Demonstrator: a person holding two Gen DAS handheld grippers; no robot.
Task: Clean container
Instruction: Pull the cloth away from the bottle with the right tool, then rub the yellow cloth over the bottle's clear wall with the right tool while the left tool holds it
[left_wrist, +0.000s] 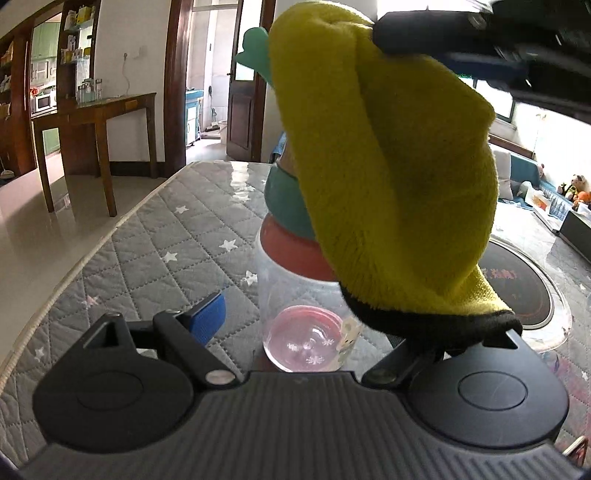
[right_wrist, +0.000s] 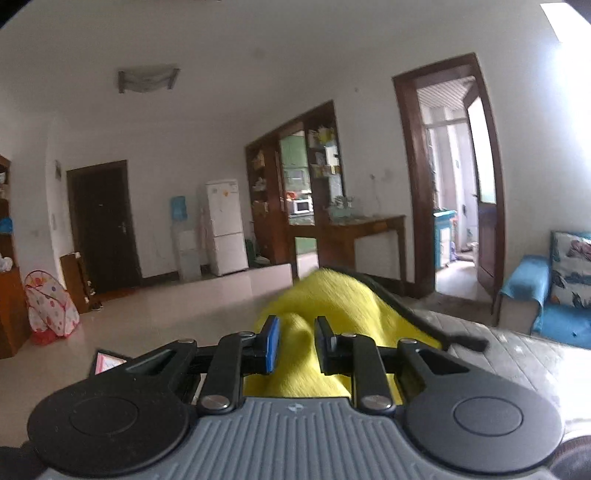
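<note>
Showing container (left_wrist: 295, 295) only leftward; right gripper (right_wrist: 295, 345) pinches cloth (right_wrist: 332, 306).

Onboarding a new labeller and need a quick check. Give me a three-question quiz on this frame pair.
1. Multiple choice: what does the right claw grip? A) a sponge B) a yellow cloth C) a brush
2. True or false: the clear container is full of dark liquid.
3. Fill in: the cloth's hem is coloured ____.

Key: 1 B; 2 false, you can see through it to its pink base; 3 black.
</note>
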